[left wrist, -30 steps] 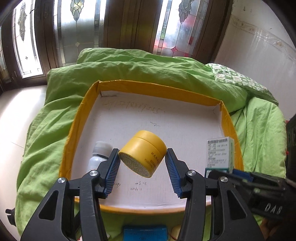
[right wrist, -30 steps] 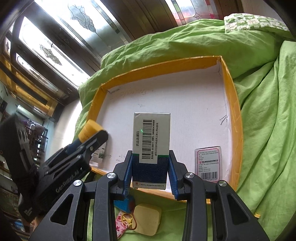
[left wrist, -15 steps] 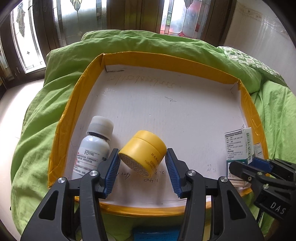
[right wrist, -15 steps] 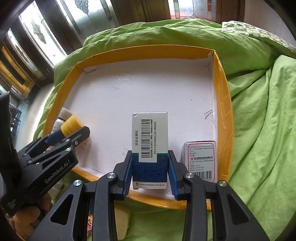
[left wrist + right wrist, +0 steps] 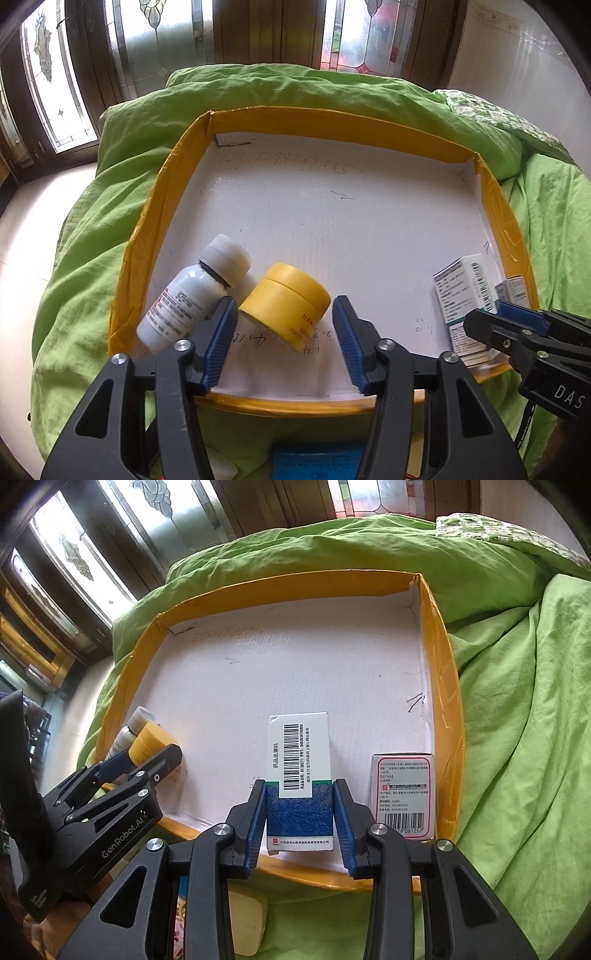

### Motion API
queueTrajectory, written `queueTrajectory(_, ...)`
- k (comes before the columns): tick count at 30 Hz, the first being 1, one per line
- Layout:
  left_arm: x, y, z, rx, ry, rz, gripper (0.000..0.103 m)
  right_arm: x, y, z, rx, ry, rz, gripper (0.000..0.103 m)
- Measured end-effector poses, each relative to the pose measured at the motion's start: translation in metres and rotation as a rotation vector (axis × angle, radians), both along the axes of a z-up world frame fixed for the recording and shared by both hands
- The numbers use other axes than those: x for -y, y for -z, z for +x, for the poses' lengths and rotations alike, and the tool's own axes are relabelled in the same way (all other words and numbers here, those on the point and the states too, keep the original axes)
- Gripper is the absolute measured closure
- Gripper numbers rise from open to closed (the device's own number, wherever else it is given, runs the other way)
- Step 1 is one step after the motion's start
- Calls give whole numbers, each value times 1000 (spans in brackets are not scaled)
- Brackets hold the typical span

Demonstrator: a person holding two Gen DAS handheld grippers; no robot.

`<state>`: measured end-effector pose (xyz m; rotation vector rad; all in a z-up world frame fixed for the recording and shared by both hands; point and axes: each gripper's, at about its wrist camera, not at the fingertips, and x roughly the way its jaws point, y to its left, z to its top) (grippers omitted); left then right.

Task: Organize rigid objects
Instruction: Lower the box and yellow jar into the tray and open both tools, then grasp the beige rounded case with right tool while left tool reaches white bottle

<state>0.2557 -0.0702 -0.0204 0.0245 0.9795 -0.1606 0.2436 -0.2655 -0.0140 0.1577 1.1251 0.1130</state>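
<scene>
1. Black left gripper [image 5: 146, 760] body: white "GenRobot.AI".
2. Black right gripper [image 5: 496, 314] body: white "DAS".
3. Round yellow plastic jar [image 5: 286, 304]: letters "HAN", the rest hidden.
4. Pink-framed white cardboard box [image 5: 404, 794]: barcode digits ending "081252".

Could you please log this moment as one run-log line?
left gripper: opening, jar released in tray | right gripper: shut on box

I see the yellow jar [image 5: 286, 308] tipped on its side on the white floor of the yellow-rimmed tray [image 5: 166, 206], leaning against the white-capped bottle [image 5: 192, 291] lying beside it. At the tray's right, the green-and-white carton [image 5: 300, 781] is upright with its barcode facing me; the pink-bordered carton [image 5: 404, 797] stands just beside it.
</scene>
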Motion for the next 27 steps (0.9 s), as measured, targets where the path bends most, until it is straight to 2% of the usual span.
queueTrajectory(2, -1, -5, -3, 7, 0, -3, 32, 1, -1, -2, 4, -1, 12, 66)
queueTrajectory(3, -2, -8, -5, 16, -1, 1, 32, 2, -3, -4, 9, -1, 19, 62)
queueTrajectory(9, -11, -32, -23, 60, 10, 24, 31, 6, -18, -17, 58, -8, 60, 60)
queueTrajectory(11, -19, -41, -35, 78, 10, 18, 24, 10, -27, -23, 78, -2, 90, 58)
queueTrajectory(14, -39, -48, -64, 116, -20, -1, 22, 20, -37, -35, 104, 18, 122, 55)
queueTrajectory(17, -57, -43, -88, 120, -70, -36, 22, 27, -41, -48, 109, 40, 149, 54)
queueTrajectory(21, -74, -24, -106, 69, -136, -88, 22, 28, -39, -69, 102, 45, 165, 54)
queueTrajectory(27, -75, -12, -124, 51, -143, -40, 22, 16, -19, -89, 49, 1, 155, 54)
